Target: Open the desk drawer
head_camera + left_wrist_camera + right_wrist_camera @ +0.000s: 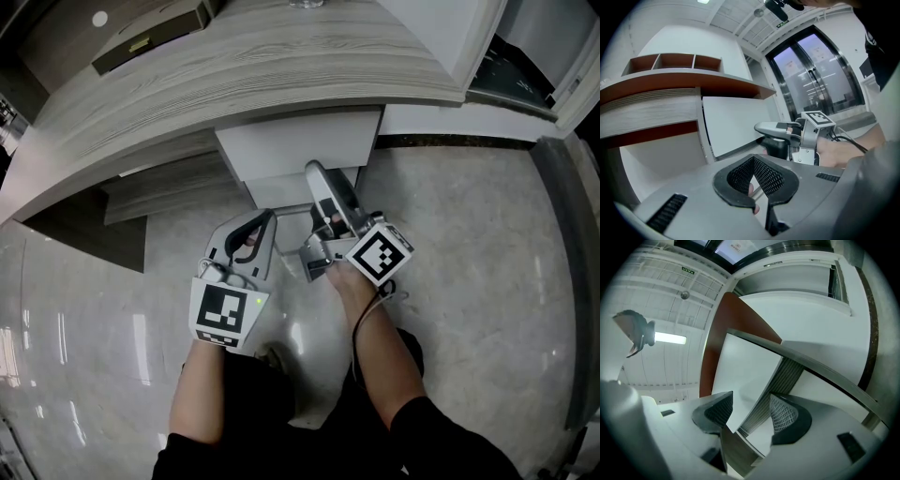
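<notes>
Grey wood-grain desk (234, 66) stands over a glossy pale stone floor (469, 253). The right gripper (319, 178) is released, jaws wide apart, with the white drawer (300, 150) directly before its tips. Beside it, the left gripper (265, 220) is clenched on nothing.

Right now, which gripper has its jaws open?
The right gripper: its jaws stand apart astride the edge of the drawer. The left gripper hangs back, jaws closed tip to tip on nothing.

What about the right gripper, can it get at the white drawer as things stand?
Probably yes. The right gripper is open, and an edge of the white drawer already stands between its jaws, unpressed. Nothing visible blocks it.
</notes>
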`<state>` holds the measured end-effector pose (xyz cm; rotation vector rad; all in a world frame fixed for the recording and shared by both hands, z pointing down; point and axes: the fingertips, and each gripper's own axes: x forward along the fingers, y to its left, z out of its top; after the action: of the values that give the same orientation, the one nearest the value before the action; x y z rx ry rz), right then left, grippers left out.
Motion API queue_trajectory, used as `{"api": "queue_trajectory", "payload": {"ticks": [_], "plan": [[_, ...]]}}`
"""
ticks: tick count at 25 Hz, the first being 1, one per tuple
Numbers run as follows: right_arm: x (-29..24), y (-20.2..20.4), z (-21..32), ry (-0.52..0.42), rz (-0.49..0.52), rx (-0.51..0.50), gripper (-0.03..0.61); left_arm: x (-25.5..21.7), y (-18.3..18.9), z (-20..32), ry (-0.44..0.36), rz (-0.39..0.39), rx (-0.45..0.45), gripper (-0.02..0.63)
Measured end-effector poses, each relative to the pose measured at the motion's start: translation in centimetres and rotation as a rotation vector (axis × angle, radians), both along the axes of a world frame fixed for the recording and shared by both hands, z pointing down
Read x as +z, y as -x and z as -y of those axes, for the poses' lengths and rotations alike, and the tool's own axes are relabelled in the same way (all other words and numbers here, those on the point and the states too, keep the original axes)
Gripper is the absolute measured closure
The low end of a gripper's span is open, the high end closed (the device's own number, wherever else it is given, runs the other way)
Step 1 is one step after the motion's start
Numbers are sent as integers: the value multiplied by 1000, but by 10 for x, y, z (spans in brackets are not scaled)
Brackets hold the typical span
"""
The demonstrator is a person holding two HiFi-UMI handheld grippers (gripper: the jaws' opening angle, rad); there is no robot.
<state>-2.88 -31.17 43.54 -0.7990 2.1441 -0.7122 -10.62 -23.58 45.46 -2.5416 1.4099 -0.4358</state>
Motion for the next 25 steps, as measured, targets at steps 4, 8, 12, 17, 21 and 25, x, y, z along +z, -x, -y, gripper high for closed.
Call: {"api": "queue_trajectory", "payload": {"ticks": [4, 8, 12, 17, 21, 25], "plan": [[-4, 0, 3, -12, 7, -6, 377, -1, -4, 2, -7, 3, 10, 609], [-3, -1, 5, 1, -1, 2, 379, 0, -7, -2, -11, 6, 30, 609], [-1, -2, 5, 9, 9, 3, 387, -8, -12, -7, -31, -24, 70, 609], [-3, 0, 5, 1, 14, -13, 402, -11, -11, -8, -55, -15, 76, 609], [0, 0, 2, 5, 3, -14, 407, -19, -7, -7, -66, -79, 61, 609], [-7, 2, -5, -38, -10, -26, 414, -25, -15, -14, -76, -102, 110, 609]]}}
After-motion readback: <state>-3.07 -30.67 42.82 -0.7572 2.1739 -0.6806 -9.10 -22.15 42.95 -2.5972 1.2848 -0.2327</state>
